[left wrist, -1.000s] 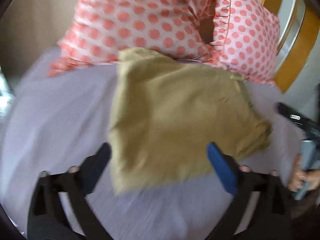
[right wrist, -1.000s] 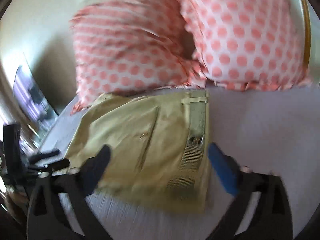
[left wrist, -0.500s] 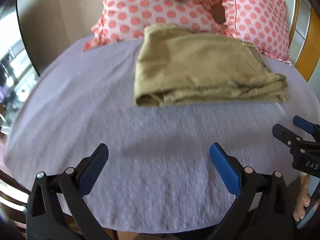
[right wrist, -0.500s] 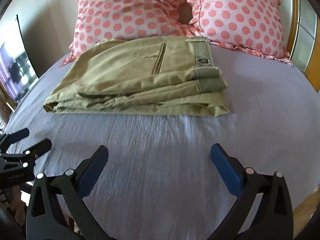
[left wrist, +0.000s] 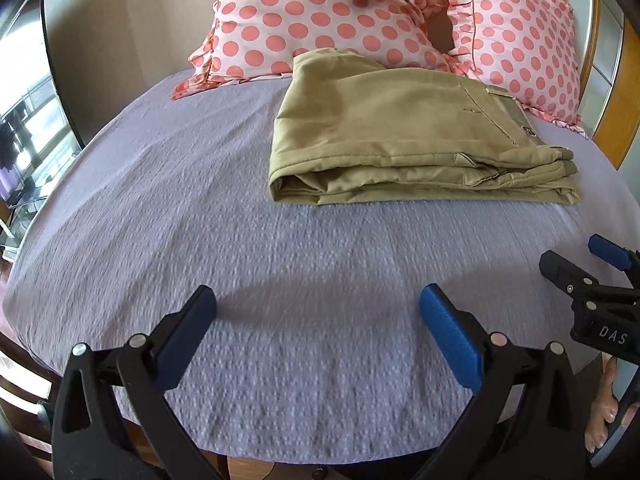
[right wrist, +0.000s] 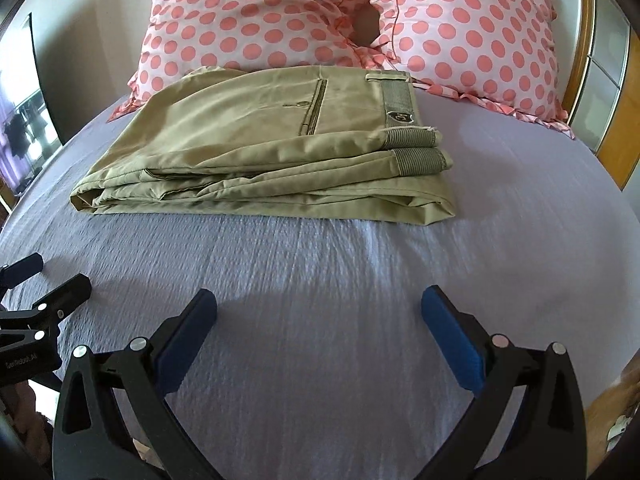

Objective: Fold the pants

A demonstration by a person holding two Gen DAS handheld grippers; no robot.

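Note:
The khaki pants (left wrist: 412, 140) lie folded in a flat stack on the lilac bedspread (left wrist: 280, 264), just in front of the pillows; they also show in the right wrist view (right wrist: 272, 148), waistband to the right. My left gripper (left wrist: 318, 308) is open and empty, low over the bedspread, well short of the pants. My right gripper (right wrist: 319, 308) is open and empty, also back near the bed's front edge. Each gripper shows at the edge of the other's view: the right one (left wrist: 576, 264), the left one (right wrist: 44, 280).
Two pink polka-dot pillows (right wrist: 256, 12) (right wrist: 476, 28) stand behind the pants. A wooden headboard or frame (right wrist: 616, 128) runs on the right. A dark screen and a window (left wrist: 36, 92) are at the left. The bed's front edge (left wrist: 280, 452) lies just below the grippers.
Both grippers have pulled back from right above the pants to the bed's front edge. The pants stay folded where they were.

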